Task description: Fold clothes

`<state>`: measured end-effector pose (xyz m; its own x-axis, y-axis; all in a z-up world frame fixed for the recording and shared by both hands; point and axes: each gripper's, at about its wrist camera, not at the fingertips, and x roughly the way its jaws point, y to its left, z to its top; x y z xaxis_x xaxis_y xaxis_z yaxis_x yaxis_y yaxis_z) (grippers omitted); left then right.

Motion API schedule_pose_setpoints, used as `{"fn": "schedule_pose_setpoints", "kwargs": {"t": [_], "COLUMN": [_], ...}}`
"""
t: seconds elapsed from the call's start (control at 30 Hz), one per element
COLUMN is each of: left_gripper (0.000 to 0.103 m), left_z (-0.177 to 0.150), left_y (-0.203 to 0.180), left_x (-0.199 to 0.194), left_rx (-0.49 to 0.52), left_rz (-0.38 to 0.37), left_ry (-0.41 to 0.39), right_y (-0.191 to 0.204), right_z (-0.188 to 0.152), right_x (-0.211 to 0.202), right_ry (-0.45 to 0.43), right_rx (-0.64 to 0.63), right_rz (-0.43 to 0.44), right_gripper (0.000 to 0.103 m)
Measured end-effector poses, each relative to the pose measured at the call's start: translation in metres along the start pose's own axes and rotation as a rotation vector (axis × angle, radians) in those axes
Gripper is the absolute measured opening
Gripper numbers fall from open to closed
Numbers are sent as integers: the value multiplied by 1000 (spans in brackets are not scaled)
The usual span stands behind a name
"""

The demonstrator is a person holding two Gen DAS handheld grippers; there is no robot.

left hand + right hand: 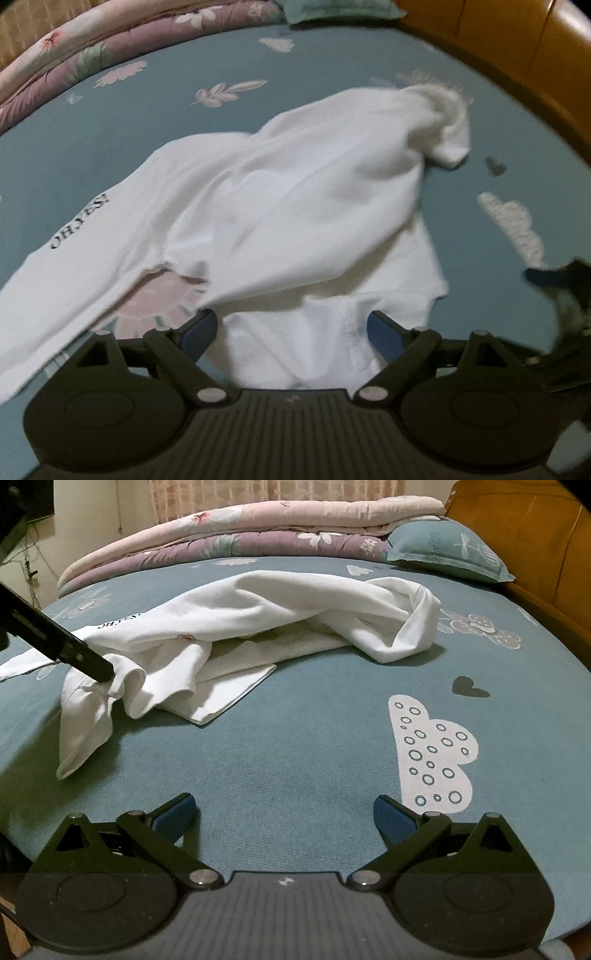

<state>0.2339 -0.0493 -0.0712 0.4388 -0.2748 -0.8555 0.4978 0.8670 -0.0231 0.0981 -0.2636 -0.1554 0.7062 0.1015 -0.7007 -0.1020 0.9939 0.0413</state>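
While the white shirt lies crumpled across the blue patterned bed sheet, the left gripper sits right at its near edge. In the left wrist view its blue-padded fingers stand wide apart, and a fold of white cloth lies in the gap between them without being pinched. In the right wrist view the same gripper reaches in from the left, its dark tip touching a bunched hem of the shirt. Black lettering shows on one flat part of the shirt, towards the left.

The right gripper hovers over bare sheet, well apart from the shirt; its fingers are also spread wide, with nothing between them. The shirt lies ahead of it and to its left, one folded corner pointing toward it. A white cloud print and a dark heart print on the sheet lie ahead to its right.

Behind the shirt, folded quilts are stacked at the far side of the bed, beside a blue pillow and a wooden headboard.
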Motion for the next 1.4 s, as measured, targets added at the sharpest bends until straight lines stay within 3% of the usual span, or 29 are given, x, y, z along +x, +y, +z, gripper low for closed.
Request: {"fn": "schedule_pose_setpoints", "kwargs": {"t": [0.17, 0.27, 0.37, 0.47, 0.63, 0.8, 0.93, 1.13, 1.4], "left_gripper": [90, 91, 91, 91, 91, 91, 91, 91, 91], "left_z": [2, 4, 7, 2, 2, 8, 10, 11, 23], "left_y": [-40, -55, -45, -28, 3, 8, 14, 17, 0], "left_x": [-21, -13, 14, 27, 15, 11, 20, 16, 9], "left_rx": [40, 70, 8, -58, -191, -189, -212, -227, -157], "left_rz": [-211, -191, -144, -55, -112, -128, -140, -157, -212], "left_ry": [-97, -115, -69, -56, -131, -147, -138, -151, -183], "right_y": [0, -5, -21, -47, -93, -129, -149, -184, -151], "right_z": [2, 9, 19, 38, 78, 126, 146, 150, 174], "right_x": [1, -1, -5, -5, 25, 72, 111, 89, 104], "right_ry": [13, 33, 22, 1, -21, -46, 51, 52, 38], "right_rx": [0, 7, 54, 83, 118, 209, 215, 118, -215], "right_rz": [0, 2, -20, -97, -192, -222, -303, -373, -598], "right_gripper": [103, 103, 103, 103, 103, 103, 103, 103, 103]}}
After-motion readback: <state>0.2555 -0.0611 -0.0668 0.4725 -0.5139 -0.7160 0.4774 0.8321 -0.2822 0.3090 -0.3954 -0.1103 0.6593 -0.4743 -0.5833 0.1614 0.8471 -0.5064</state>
